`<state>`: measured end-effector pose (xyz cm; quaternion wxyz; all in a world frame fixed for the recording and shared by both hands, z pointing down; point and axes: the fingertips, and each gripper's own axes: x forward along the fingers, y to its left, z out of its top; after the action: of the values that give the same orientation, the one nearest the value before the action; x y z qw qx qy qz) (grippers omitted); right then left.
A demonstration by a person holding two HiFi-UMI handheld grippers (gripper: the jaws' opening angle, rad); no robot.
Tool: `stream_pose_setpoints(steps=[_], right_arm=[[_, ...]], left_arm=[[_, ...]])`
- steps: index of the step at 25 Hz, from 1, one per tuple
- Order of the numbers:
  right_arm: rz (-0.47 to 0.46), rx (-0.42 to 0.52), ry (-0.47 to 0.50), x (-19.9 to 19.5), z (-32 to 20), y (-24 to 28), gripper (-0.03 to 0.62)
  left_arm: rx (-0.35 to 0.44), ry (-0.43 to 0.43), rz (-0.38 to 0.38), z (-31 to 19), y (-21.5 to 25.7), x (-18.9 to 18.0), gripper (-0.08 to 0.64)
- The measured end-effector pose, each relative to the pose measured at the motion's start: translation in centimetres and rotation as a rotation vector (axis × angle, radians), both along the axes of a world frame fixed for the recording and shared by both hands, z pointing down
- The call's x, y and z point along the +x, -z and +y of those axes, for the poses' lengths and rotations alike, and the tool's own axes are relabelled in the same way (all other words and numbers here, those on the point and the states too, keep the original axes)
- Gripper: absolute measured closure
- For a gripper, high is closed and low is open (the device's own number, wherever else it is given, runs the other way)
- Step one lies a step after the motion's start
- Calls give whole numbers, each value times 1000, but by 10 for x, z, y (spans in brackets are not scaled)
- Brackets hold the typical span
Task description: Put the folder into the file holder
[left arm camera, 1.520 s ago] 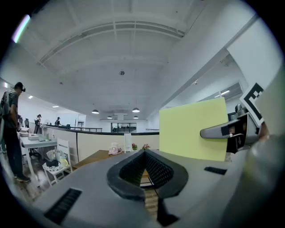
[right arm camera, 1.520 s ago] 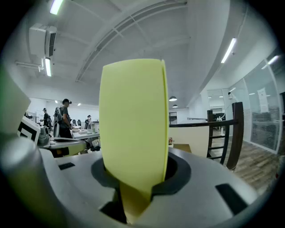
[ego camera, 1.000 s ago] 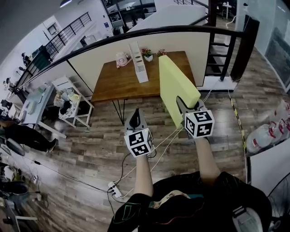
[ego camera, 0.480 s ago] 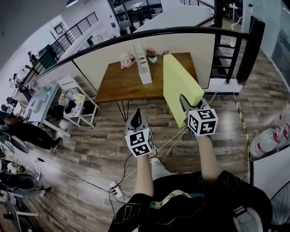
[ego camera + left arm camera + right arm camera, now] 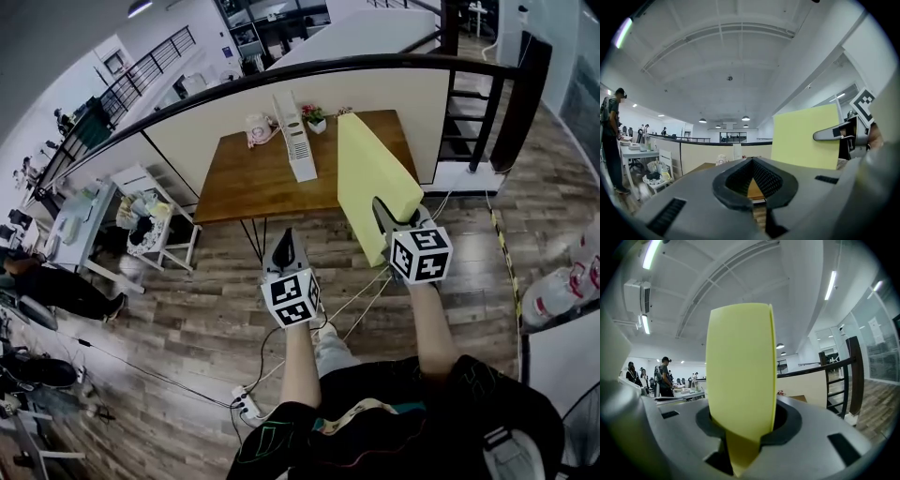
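- Jaws of my right gripper (image 5: pixel 740 441) are clamped on the lower edge of the yellow folder (image 5: pixel 740 366); the sheet rises upright out of them and fills the middle of the right gripper view
- My left gripper (image 5: pixel 752 180) has its jaws brought together with nothing between them, so it rides empty, with the table showing past its tips
- In the head view the two grippers sit side by side in front of me, the left one a little nearer my body; the folder stands on edge and runs from the right gripper out toward the wooden table (image 5: pixel 239 183)
- The white file holder (image 5: pixel 295 141) stands upright on the table, toward its back edge and left of the folder; the two are well apart, with bare floor between me and the table legs
- I judge this to be the carrying step: the folder is gripped and aimed at the table, but not yet in the holder
- Next I need to close the gap, swing the folder left until its plane lines up with the holder's slot, lower the free edge in, then let the right jaws part
- Gripped at one edge only, the sheet may sag or twist, so I would go in slowly and keep the left gripper ready to steady the holder
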<state>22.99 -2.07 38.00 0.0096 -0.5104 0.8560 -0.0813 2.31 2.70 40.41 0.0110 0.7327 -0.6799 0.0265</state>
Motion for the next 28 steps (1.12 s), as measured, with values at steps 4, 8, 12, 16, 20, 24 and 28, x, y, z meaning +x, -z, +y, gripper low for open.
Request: stream_pose_setpoints(steps=[4, 8, 12, 16, 20, 24, 28], right_arm=[[13, -34, -10, -15, -23, -14, 440], [17, -19, -21, -34, -51, -9, 440], [26, -18, -20, -59, -78, -5, 440], [54, 4, -13, -85, -105, 6, 440], [86, 20, -17, -108, -127, 18, 440], [89, 37, -20, -133, -151, 30, 440], [90, 60, -9, -164, -176, 41, 440]], left_arm=[[-36, -1, 23, -23, -17, -17, 566], [-72, 7, 41, -49, -34, -39, 566], [-101, 12, 0, -74, -48, -63, 566], [-87, 9, 19, -105, -46, -83, 566], [-71, -6, 53, -131, -42, -100, 566], [-36, -13, 65, -158, -30, -126, 566], [-6, -6, 72, -184, -17, -159, 566]])
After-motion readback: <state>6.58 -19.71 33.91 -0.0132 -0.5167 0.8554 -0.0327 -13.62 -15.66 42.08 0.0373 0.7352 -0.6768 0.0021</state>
